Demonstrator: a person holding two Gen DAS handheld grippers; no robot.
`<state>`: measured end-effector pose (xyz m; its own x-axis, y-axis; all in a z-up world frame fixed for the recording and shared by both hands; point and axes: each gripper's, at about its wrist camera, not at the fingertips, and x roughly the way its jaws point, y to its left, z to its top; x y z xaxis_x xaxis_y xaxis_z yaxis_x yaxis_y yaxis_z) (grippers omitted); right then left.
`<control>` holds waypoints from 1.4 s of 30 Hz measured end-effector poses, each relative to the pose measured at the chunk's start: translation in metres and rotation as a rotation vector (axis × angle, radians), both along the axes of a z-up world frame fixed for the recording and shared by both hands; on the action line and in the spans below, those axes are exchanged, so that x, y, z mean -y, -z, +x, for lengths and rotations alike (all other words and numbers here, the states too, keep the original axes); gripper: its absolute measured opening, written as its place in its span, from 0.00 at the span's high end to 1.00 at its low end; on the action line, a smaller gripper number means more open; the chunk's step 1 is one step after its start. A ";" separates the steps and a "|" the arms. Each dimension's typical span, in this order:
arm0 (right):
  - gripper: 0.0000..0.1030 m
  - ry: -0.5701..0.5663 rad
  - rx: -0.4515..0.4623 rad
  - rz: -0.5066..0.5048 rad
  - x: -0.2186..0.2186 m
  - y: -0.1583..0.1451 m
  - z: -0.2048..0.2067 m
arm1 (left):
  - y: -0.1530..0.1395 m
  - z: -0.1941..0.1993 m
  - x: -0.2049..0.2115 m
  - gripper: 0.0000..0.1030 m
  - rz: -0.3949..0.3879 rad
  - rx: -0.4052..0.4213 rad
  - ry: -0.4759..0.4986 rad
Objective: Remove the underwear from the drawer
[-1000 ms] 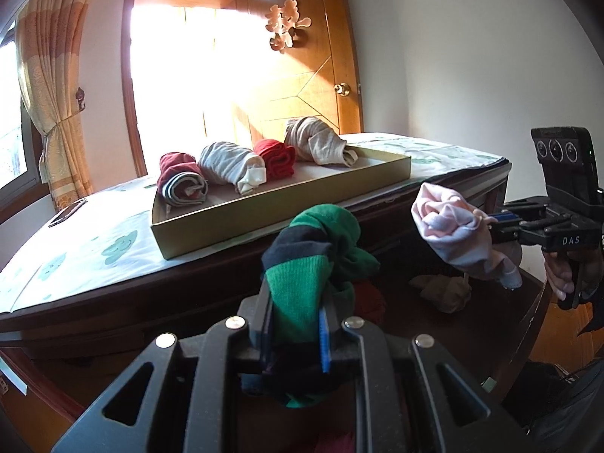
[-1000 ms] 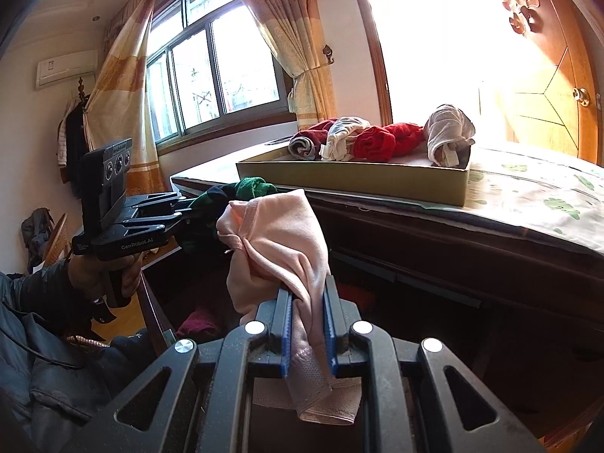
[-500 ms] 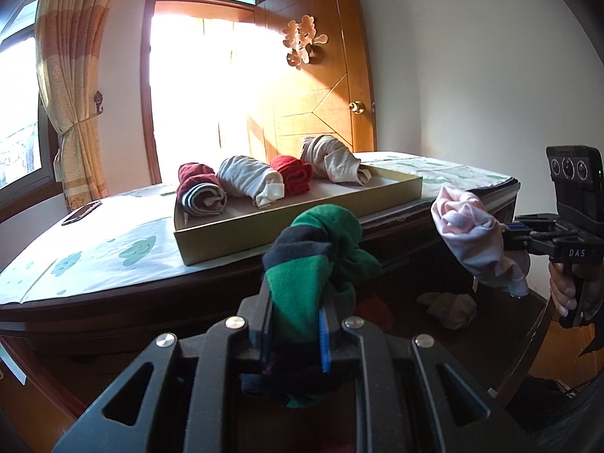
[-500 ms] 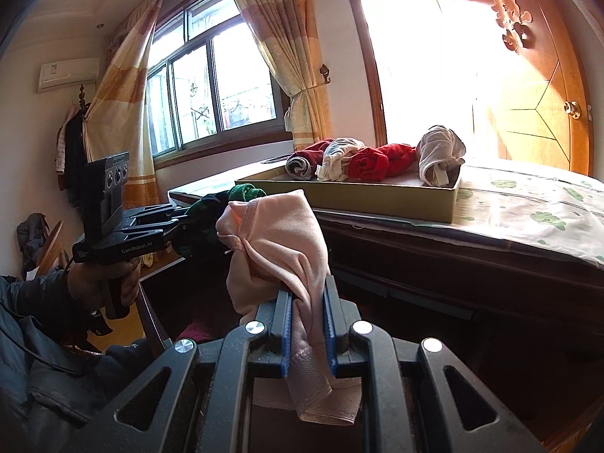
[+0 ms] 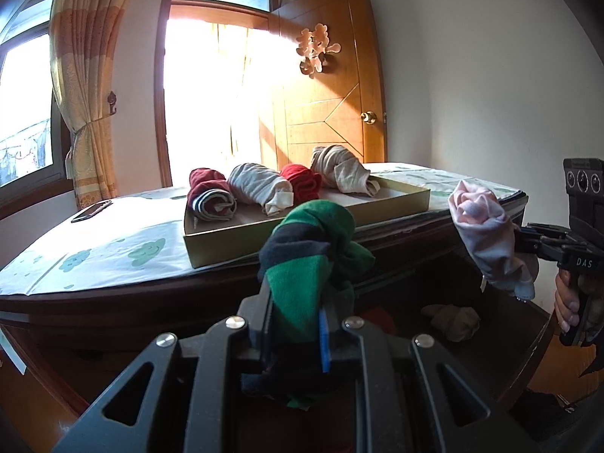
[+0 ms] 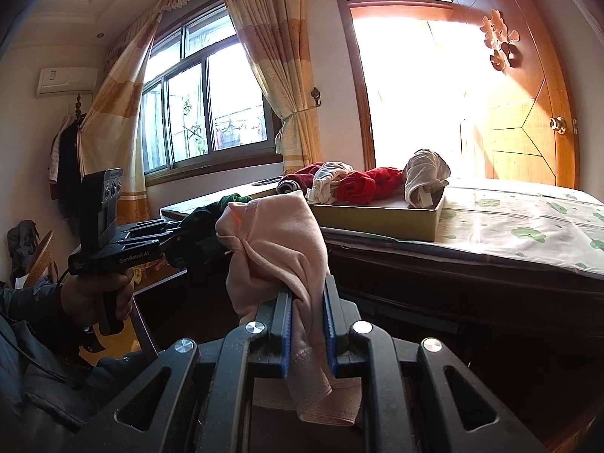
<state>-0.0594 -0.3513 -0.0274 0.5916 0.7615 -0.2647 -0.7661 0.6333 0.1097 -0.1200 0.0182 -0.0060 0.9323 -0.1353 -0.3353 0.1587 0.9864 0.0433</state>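
My left gripper is shut on a rolled green and navy striped underwear, held up in front of the dresser. To its right, my right gripper is shut on a pale pink underwear. In the right wrist view the pink underwear bulges out of the right gripper, and the left gripper with the green roll is just to its left. Below both, the dark drawer stands open, with a beige piece and a red piece inside.
A flat cardboard tray on the dresser's cloud-print cloth holds several rolled underwear. A phone lies at the cloth's left edge. A wooden door stands open behind. A person's hand grips the right handle.
Both views have tipped upward a little, so the tray and dresser top sit lower in the picture. Each gripper keeps its hold on its underwear.
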 end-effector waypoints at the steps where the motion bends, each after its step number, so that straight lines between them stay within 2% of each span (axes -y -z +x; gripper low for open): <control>1: 0.85 0.003 0.005 0.004 0.001 0.000 -0.001 | 0.000 -0.001 0.001 0.84 -0.002 0.001 0.000; 9: 0.85 0.025 0.048 0.026 0.005 -0.002 -0.008 | 0.000 -0.005 0.009 0.84 0.000 0.019 0.001; 19: 0.85 -0.020 0.089 0.068 0.011 -0.002 -0.013 | -0.001 -0.008 0.011 0.84 -0.014 0.038 -0.003; 42: 0.85 0.001 0.086 0.091 0.012 -0.007 -0.014 | -0.008 -0.010 0.011 0.84 -0.018 0.052 -0.009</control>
